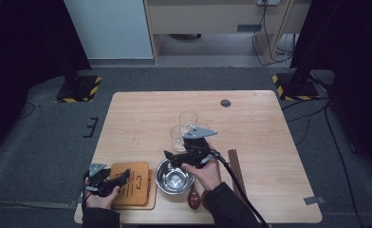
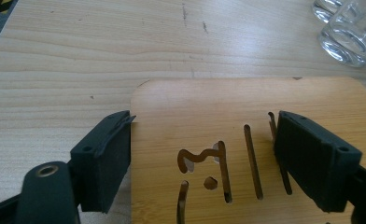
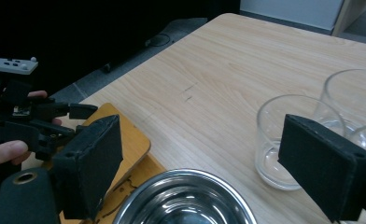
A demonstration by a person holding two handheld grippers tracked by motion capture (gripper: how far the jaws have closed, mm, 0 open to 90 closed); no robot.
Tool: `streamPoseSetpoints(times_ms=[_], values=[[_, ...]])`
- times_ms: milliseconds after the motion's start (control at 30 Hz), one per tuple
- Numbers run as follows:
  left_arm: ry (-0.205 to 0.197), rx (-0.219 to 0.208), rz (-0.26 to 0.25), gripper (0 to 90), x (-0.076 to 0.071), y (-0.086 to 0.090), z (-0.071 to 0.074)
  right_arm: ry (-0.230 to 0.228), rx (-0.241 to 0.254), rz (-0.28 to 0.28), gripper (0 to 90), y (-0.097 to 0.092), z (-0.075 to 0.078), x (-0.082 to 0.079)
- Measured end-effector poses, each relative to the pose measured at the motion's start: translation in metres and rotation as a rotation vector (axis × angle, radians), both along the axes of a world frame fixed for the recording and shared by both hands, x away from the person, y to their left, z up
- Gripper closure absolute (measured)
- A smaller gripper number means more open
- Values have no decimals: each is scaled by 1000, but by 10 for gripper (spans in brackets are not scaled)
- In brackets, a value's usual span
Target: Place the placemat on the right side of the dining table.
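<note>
A: Largest items?
B: Pale wood table on grey carpet, dark curtains either side.
A: The item in hand?
B: Wooden board with slotted cut-outs, rounded corners, at the table's near left edge; left gripper clenched across it.
A: And beside it?
B: Steel bowl, glasses; right gripper released above the bowl.

Dark sleeves, black left tool and right tool, grey three-cornered plates, black cable

No legible text or labels
</note>
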State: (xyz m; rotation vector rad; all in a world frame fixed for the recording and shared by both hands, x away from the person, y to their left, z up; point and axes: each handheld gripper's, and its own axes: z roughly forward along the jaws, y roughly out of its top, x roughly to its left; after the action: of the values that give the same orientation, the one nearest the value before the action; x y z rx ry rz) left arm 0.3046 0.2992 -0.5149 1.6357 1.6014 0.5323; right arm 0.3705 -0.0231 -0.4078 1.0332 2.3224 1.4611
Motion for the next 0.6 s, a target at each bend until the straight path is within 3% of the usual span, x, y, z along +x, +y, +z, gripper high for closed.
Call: streamPoseSetpoints(times_ms=[600], values=[[-33, 1, 8, 198, -5, 1, 6, 35, -1, 71, 156, 33, -12, -6]])
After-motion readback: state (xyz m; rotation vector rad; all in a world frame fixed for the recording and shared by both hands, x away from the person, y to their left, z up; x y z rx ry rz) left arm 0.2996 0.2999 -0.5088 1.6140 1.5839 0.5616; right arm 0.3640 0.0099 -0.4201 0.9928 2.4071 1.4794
